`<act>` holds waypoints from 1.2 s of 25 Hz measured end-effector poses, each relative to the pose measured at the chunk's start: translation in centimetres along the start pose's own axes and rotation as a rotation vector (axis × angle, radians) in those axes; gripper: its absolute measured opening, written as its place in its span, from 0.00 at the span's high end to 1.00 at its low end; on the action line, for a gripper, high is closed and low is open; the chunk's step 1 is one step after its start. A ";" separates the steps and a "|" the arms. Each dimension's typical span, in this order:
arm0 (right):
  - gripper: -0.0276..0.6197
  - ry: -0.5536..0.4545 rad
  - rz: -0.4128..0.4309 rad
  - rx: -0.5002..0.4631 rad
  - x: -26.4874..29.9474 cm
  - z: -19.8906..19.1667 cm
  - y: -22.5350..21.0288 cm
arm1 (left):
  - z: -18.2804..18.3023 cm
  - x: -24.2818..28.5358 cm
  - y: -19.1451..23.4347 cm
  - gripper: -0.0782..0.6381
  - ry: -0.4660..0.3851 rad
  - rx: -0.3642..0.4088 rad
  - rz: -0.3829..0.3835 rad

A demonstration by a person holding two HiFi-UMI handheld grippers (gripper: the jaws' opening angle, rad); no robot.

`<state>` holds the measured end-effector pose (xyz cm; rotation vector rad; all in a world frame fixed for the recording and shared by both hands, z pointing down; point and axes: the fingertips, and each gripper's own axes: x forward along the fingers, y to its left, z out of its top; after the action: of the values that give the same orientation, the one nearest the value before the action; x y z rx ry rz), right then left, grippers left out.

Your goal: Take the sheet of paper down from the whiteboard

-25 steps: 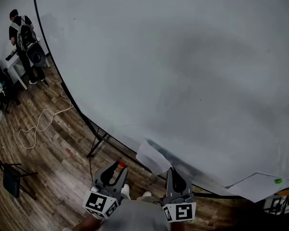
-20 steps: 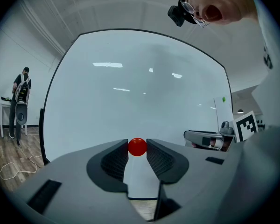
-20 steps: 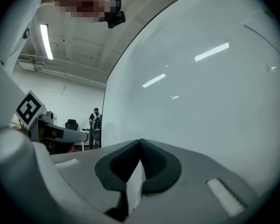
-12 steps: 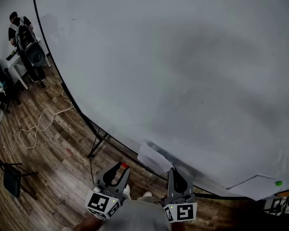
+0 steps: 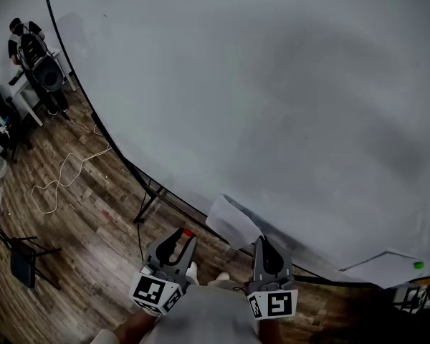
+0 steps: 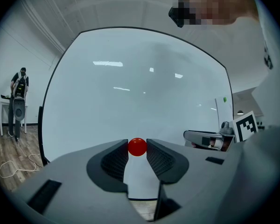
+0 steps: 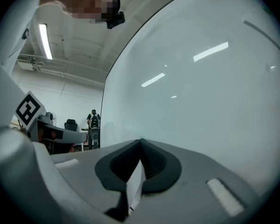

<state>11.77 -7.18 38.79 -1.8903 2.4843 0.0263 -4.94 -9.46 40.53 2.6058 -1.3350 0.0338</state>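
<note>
Low down, right tongs [image 5: 262,242] on paper [image 5: 233,223].

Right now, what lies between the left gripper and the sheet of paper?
Only a strip of bare wood floor, seen in the head view. The left gripper holds a red ball; the right gripper pinches the sheet of paper.

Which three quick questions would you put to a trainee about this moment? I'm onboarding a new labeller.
1. True or false: the right gripper is shut on the sheet of paper.
2. What sits between the left gripper's jaw tips? A) a red ball B) a marker pen C) nothing
3. Fill in: the second sheet at the whiteboard's lower right carries a ___ dot.
Key: 1 true; 2 A; 3 green.
</note>
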 end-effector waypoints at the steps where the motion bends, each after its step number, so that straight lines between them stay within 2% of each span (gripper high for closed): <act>1: 0.94 -0.003 -0.001 0.000 0.1 0.0 0.0 | 0.1 0.1 0.1 0.72 -0.002 0.000 0.000; 19: 0.94 -0.014 -0.005 -0.002 0.7 0.5 -0.4 | 0.2 1.2 -0.6 0.72 -0.010 -0.013 -0.027; 24: 0.94 -0.032 -0.005 0.027 0.7 0.5 -0.7 | 0.2 1.5 -0.8 0.72 -0.013 -0.010 -0.032; 30: 0.94 -0.006 0.004 -0.008 1.2 0.4 -0.4 | 0.4 1.8 -0.7 0.72 -0.008 -0.009 -0.032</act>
<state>11.88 -8.44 38.40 -1.8852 2.4881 0.0410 -3.39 -10.57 40.20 2.6218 -1.2931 0.0131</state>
